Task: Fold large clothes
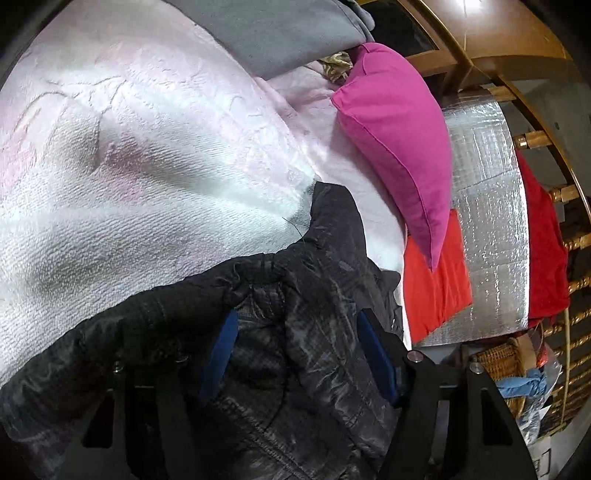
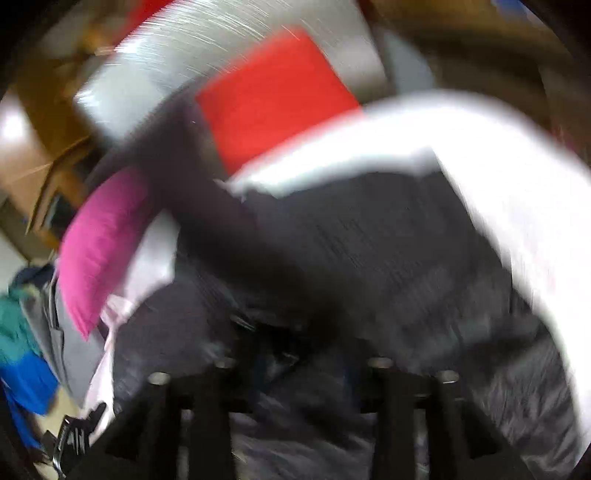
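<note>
A black quilted jacket (image 1: 325, 280) lies bunched on a white and pale pink towelling blanket (image 1: 129, 166). My left gripper (image 1: 299, 350) is low over it, and a thick fold of the jacket fills the gap between its blue pads (image 1: 376, 354), which press on the fold. The right wrist view is badly blurred. There the same jacket (image 2: 388, 251) spreads across the blanket (image 2: 517, 206). My right gripper (image 2: 303, 362) is down in the dark fabric with its fingertips hidden, so its grip cannot be read.
A magenta pillow (image 1: 395, 136) leans on a red cushion (image 1: 436, 284) beside a silver foil mat (image 1: 487, 206). A grey garment (image 1: 280, 29) lies at the far end. A wooden railing (image 1: 491, 33) and a wicker basket (image 1: 498, 362) stand at the right. Blue and teal clothes (image 2: 22, 369) lie off the bed's side.
</note>
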The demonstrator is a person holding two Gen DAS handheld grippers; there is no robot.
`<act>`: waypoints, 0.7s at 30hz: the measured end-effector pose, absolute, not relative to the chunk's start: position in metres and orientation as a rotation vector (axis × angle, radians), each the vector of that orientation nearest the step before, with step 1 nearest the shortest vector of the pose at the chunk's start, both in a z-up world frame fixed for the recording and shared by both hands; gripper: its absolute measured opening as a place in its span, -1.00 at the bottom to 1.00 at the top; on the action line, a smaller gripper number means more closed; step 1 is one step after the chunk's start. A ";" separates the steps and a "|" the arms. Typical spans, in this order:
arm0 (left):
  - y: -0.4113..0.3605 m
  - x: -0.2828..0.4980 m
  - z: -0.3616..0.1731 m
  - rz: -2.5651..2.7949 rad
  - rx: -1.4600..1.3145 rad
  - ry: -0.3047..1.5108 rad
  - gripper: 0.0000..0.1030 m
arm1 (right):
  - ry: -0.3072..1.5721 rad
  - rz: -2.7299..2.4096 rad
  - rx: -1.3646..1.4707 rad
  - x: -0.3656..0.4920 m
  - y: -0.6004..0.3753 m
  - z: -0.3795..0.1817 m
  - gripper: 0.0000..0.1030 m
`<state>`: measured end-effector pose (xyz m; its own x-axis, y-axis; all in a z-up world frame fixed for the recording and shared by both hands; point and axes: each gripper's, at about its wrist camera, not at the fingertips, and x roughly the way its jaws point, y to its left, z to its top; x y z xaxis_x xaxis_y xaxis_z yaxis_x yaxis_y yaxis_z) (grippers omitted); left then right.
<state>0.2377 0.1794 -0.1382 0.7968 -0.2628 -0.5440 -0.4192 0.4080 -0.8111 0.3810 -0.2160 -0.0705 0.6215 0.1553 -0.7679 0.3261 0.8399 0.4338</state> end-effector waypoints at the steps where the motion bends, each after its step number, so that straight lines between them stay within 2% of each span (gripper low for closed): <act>1: 0.179 0.238 -0.138 0.110 -1.169 0.681 0.31 | 0.923 -0.080 0.622 0.378 -0.224 -0.081 -0.19; 3: 0.180 0.239 -0.139 0.116 -1.162 0.679 0.31 | 0.913 -0.024 0.658 0.373 -0.231 -0.087 -0.19; 6: 0.177 0.240 -0.138 0.129 -1.139 0.678 0.31 | 0.880 0.055 0.711 0.375 -0.240 -0.085 0.08; 9: 0.174 0.239 -0.135 0.146 -1.109 0.677 0.31 | 0.881 0.071 0.841 0.381 -0.254 -0.097 0.09; 11: 0.175 0.235 -0.131 0.170 -1.097 0.666 0.31 | 0.895 0.079 0.864 0.382 -0.255 -0.103 -0.17; 12: 0.175 0.231 -0.126 0.196 -1.080 0.651 0.31 | 0.909 0.077 0.826 0.384 -0.252 -0.102 -0.55; 13: 0.176 0.228 -0.123 0.213 -1.066 0.636 0.31 | 0.912 0.082 0.777 0.385 -0.247 -0.096 -0.66; 17: 0.182 0.214 -0.107 0.290 -1.034 0.547 0.31 | 0.770 0.094 0.564 0.385 -0.216 -0.036 -0.74; 19: 0.187 0.209 -0.106 0.311 -1.046 0.527 0.31 | 0.630 0.083 0.430 0.373 -0.201 0.002 -0.74; 21: 0.190 0.209 -0.108 0.299 -1.074 0.531 0.31 | 0.588 0.062 0.330 0.369 -0.190 0.006 -0.73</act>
